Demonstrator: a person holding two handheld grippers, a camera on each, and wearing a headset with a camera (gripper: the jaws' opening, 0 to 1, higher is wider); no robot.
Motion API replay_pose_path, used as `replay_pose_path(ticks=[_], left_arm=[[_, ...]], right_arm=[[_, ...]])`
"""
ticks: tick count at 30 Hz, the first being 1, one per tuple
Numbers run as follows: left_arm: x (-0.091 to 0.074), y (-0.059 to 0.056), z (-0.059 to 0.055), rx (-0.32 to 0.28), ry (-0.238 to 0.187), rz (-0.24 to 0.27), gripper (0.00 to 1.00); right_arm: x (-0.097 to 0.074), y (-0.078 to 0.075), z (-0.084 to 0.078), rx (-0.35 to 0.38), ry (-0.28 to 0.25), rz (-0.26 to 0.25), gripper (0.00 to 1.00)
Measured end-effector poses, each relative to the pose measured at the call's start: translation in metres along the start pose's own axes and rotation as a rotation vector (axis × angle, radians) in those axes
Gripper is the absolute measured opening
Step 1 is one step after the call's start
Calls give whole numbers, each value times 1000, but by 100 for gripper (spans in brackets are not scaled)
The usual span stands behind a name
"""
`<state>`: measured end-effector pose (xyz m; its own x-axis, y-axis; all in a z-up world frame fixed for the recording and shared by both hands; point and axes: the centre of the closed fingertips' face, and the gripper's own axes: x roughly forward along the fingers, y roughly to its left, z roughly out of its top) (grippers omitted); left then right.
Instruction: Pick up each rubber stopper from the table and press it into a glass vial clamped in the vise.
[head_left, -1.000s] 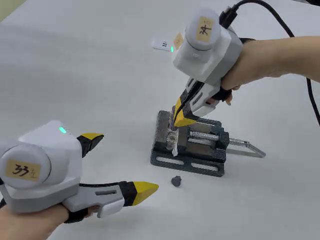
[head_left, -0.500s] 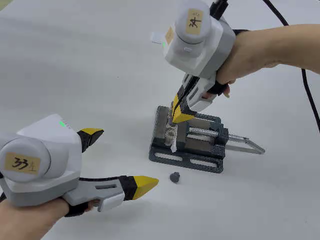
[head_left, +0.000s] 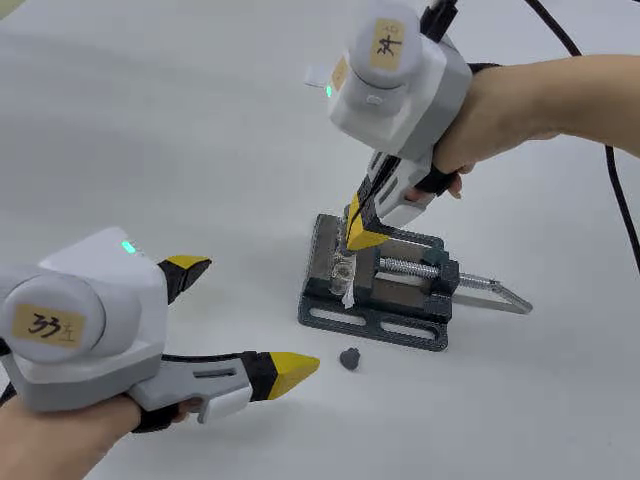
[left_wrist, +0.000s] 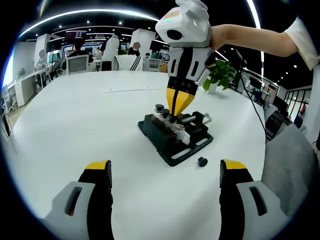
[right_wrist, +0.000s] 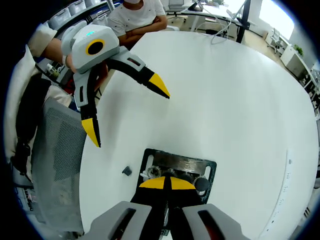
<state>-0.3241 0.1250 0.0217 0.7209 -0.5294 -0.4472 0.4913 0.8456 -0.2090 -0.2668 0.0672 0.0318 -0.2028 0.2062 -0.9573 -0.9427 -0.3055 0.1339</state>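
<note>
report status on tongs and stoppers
Right tongs shut, tips down at the vial in the vise. Left tongs open, hovering off to the side. One stopper loose on the table beside the vise. Nothing blocking it.

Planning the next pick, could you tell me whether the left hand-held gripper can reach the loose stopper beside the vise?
Probably yes: the left hand-held gripper is open, and bare table lies between it and the stopper.

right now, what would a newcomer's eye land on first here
The right gripper, fingers closed, points down at a glass vial clamped in the dark vise mid-table. In front of the vise lies one loose rubber stopper, with the left gripper wide open nearby.
</note>
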Motion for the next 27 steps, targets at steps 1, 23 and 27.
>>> replay_pose_path(ticks=[1,23,27], left_arm=[[0,0,0,-2,1,0,88],[11,-7,1,-2,13,-22,87],[11,-8,4,-2,10,-22,87]], right_arm=[[0,0,1,-2,4,-1,0],[2,-2,-1,6,84,-8,0],[3,1,0,-17,122,-10,0]])
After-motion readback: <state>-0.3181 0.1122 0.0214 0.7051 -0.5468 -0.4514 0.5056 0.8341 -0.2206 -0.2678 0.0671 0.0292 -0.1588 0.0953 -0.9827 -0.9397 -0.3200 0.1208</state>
